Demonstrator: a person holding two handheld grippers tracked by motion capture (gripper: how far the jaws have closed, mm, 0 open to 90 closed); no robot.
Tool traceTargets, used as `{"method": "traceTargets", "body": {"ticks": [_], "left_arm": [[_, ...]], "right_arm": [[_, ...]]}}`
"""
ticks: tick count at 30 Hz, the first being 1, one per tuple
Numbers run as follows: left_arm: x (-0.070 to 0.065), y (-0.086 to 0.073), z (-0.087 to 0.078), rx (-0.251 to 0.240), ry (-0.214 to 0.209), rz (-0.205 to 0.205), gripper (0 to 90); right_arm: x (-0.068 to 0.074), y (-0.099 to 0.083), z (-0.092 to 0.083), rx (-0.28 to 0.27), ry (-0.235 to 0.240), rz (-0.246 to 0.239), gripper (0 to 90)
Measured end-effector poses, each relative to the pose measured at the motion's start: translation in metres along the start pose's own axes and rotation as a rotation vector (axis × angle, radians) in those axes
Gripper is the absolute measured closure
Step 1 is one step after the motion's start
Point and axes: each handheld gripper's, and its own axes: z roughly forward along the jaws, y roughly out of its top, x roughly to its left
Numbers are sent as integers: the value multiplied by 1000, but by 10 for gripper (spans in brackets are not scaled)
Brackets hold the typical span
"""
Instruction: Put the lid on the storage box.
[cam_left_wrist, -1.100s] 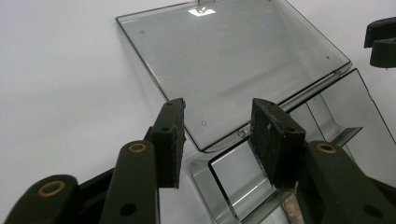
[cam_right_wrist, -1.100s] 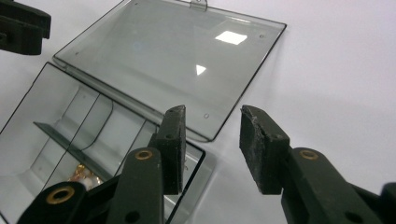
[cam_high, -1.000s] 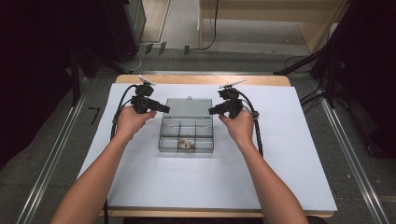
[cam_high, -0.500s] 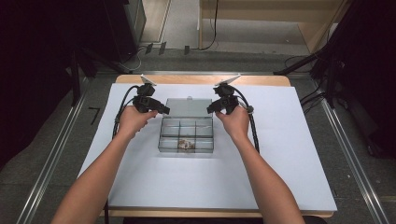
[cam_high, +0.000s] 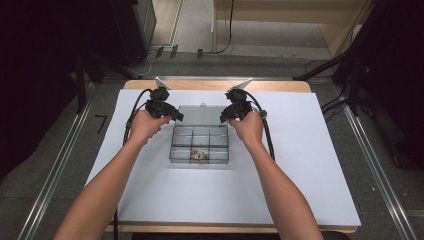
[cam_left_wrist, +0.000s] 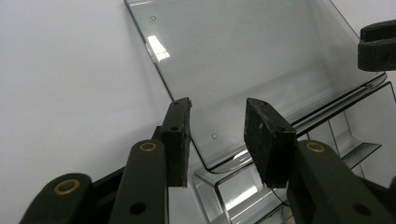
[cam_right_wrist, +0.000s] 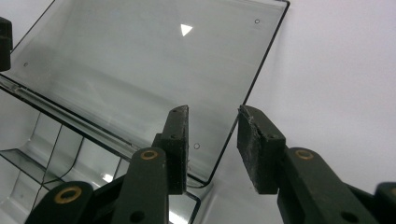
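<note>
Left claw (cam_left_wrist: 217, 134) stands with its two jaws apart, and the near corner of the clear lid (cam_high: 200, 114) shows in the gap without touching either pad. Right claw (cam_right_wrist: 212, 135) is spread the same way, its pads bare, with the lid's other corner showing between them. Neither claw holds anything.

Against the frame from a second ago, we see the right claw shifted slightly inward, toward its lid corner, while the left hand (cam_high: 145, 125) sits much where it was. The grey plates on top of both claws now catch the light at the table's far edge. The box (cam_high: 172, 150) and its lid lie unchanged.

We count two claws, one in each hand, and one clear box in the middle of the white table (cam_high: 300, 165). Its lid is laid open toward the far side. The box has six compartments, in two rows of three. One small brownish clump (cam_high: 200, 155) lies in the middle compartment of the near row; what it is made of is too small to tell.
</note>
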Motion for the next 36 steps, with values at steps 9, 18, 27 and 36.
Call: {"method": "traceTargets", "body": {"ticks": [9,18,27,36], "left_arm": [[5,0,3,6,37,-22,620],[9,2,13,22,32,-52,608],[15,3,16,21,-8,-98,581],[17,4,17,23,-28,-122,574]], "right_arm": [[0,5,2,32,-5,22,622],[-1,10,6,52,5,47,561],[-3,13,14,67,47,127,479],[-6,15,15,75,71,144,487]]}}
